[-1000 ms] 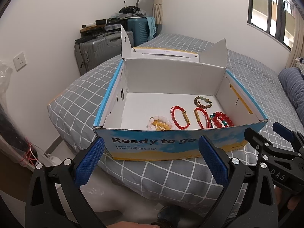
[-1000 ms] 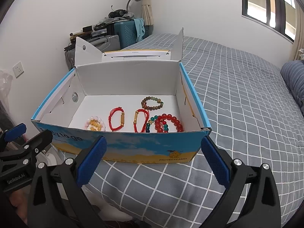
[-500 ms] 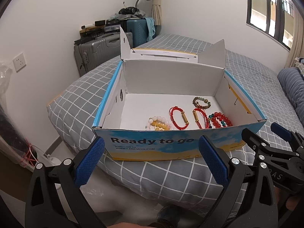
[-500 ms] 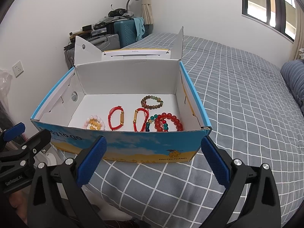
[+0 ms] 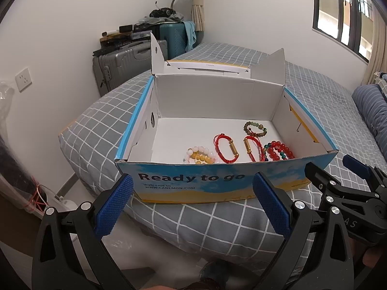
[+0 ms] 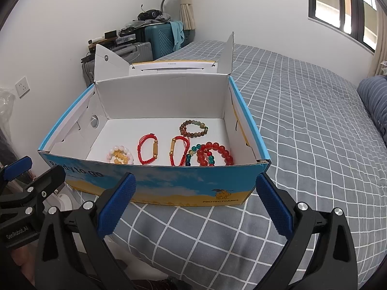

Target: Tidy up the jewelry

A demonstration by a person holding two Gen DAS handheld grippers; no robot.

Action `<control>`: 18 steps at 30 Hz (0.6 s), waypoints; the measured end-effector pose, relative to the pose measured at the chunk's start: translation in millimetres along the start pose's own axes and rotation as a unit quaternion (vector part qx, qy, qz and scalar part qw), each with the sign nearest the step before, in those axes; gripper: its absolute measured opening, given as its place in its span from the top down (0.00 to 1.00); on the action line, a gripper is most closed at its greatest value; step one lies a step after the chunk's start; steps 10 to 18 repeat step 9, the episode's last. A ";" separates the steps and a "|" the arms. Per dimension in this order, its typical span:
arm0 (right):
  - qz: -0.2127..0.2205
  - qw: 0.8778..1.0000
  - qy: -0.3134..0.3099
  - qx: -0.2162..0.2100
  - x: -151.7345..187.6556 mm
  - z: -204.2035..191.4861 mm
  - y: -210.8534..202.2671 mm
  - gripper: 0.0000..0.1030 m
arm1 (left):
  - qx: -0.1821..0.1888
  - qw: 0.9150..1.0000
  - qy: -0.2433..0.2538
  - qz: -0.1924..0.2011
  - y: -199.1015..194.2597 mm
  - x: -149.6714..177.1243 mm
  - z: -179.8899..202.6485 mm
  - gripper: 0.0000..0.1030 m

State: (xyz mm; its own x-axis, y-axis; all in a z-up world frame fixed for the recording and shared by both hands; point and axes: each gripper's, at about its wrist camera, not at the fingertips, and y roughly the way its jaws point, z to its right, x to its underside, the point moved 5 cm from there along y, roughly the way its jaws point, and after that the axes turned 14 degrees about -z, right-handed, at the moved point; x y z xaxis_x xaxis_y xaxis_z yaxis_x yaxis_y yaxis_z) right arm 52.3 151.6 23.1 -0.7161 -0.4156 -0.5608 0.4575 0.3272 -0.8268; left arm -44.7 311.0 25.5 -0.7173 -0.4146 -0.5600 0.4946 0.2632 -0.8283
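An open blue and yellow cardboard box (image 5: 212, 183) (image 6: 169, 183) sits on the bed's near corner. Inside lie several bracelets: a pink and yellow bead one (image 6: 120, 156), two red cord ones (image 6: 148, 149) (image 6: 179, 150), a brown bead one (image 6: 193, 128), and a red bead one (image 6: 214, 154) over green-blue beads. From the left wrist view they show as the pink-yellow one (image 5: 199, 155), a red cord one (image 5: 226, 148) and the brown one (image 5: 254, 128). My left gripper (image 5: 193, 205) and right gripper (image 6: 194, 205) both stand open and empty in front of the box.
The grey checked bed (image 6: 302, 125) stretches to the right and back. A striped blue pillow (image 6: 373, 101) lies at far right. Suitcases (image 5: 125, 65) with clutter stand against the wall behind. Floor with a white object (image 6: 64, 199) lies below the bed's corner at left.
Both grippers have drifted slightly, so the box sits a little lower and closer in each view. The bracelets have not moved.
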 end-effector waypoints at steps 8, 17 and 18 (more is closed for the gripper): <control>0.000 1.000 -0.001 0.000 -0.2 -0.4 0.1 0.07 | 0.005 1.000 -0.002 0.004 -1.4 -0.1 -1.0 0.06; -0.001 1.000 -0.001 0.000 -0.2 -0.3 0.0 0.07 | 0.005 1.000 -0.002 0.004 -1.6 -0.2 -1.1 0.06; -0.001 1.000 -0.001 0.000 -0.2 -0.3 0.0 0.07 | 0.005 1.000 -0.002 0.004 -1.6 -0.2 -1.1 0.06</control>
